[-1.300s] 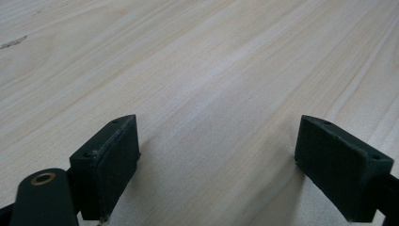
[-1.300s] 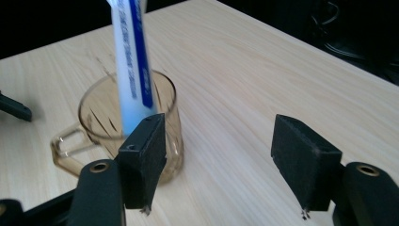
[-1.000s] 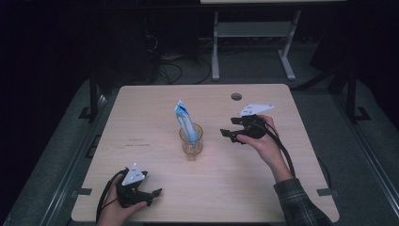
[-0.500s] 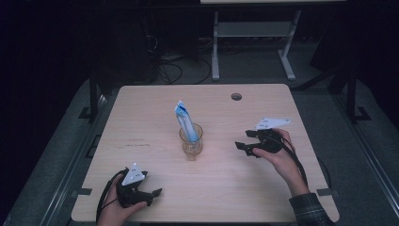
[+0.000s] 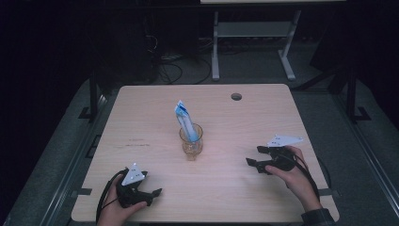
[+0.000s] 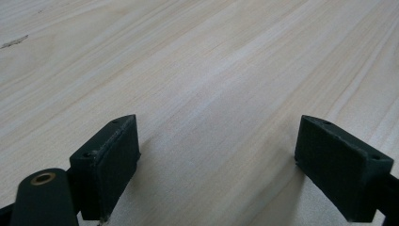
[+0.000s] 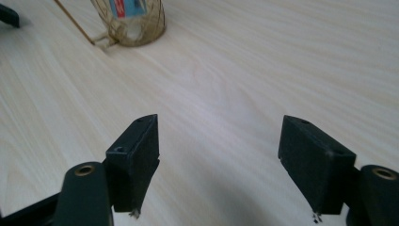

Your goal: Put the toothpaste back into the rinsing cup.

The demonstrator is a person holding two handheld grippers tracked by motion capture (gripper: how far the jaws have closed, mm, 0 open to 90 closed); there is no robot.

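A clear glass cup (image 5: 191,142) stands near the middle of the light wooden table (image 5: 235,122), with a white and blue tube (image 5: 185,120) upright in it. The cup's base (image 7: 132,24) also sits at the top left of the right gripper view. My right gripper (image 5: 251,157) rests low over the table right of the cup, open, nothing between its jaws (image 7: 219,155). My left gripper (image 5: 157,191) lies at the front left edge, open over bare wood (image 6: 216,155).
A round cable hole (image 5: 236,96) is in the table's far right part. Small dark marks (image 5: 134,142) lie left of the cup. Beyond the table stand a white metal frame (image 5: 254,42) and floor cables (image 5: 174,66) in the dark.
My right gripper has pulled back from beside the cup toward the front right of the table and dropped lower. The left gripper, cup and tube have stayed put.
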